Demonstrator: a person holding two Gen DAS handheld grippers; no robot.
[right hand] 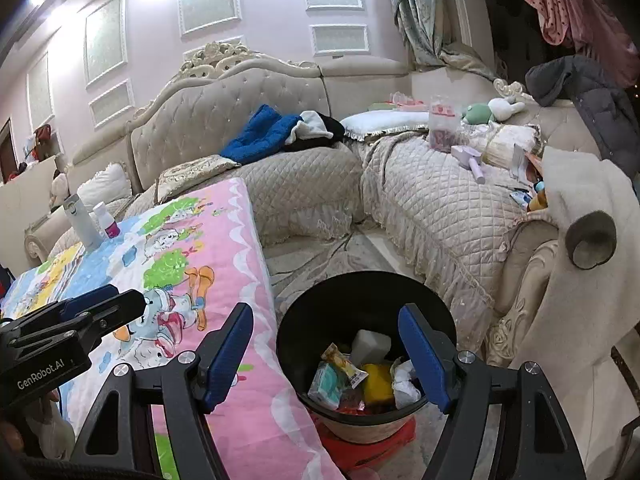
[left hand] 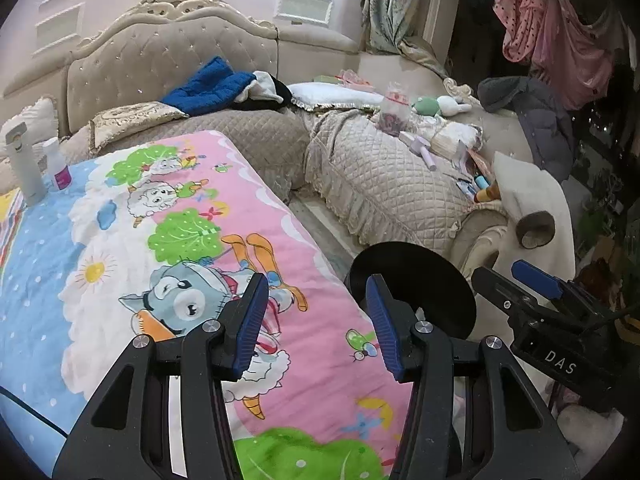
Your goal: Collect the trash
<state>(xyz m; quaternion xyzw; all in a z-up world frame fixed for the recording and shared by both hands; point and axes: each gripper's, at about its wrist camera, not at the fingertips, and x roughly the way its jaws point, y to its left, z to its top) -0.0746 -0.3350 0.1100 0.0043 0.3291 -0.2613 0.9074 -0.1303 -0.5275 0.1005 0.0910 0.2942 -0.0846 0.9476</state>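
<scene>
A black trash bin [right hand: 362,298] stands on the floor beside the quilt-covered table [right hand: 240,264]. In it lie a white box [right hand: 370,345], a snack wrapper [right hand: 344,364], a yellow piece [right hand: 378,386] and a crumpled tissue [right hand: 404,384]. My right gripper [right hand: 326,356] hangs open just above the bin's mouth, with nothing between its blue pads. My left gripper [left hand: 320,320] is open and empty over the table's right edge; the bin [left hand: 424,276] shows partly behind its right finger. The right gripper [left hand: 516,278] also appears at that view's right side.
A white flask [right hand: 80,220] and a small pink-labelled bottle [right hand: 108,220] stand at the table's far end. The L-shaped beige sofa [right hand: 420,200] carries a blue cloth [right hand: 260,134], a plastic bag [right hand: 442,124], plush toys and small clutter. A white coat [right hand: 580,248] drapes its near arm.
</scene>
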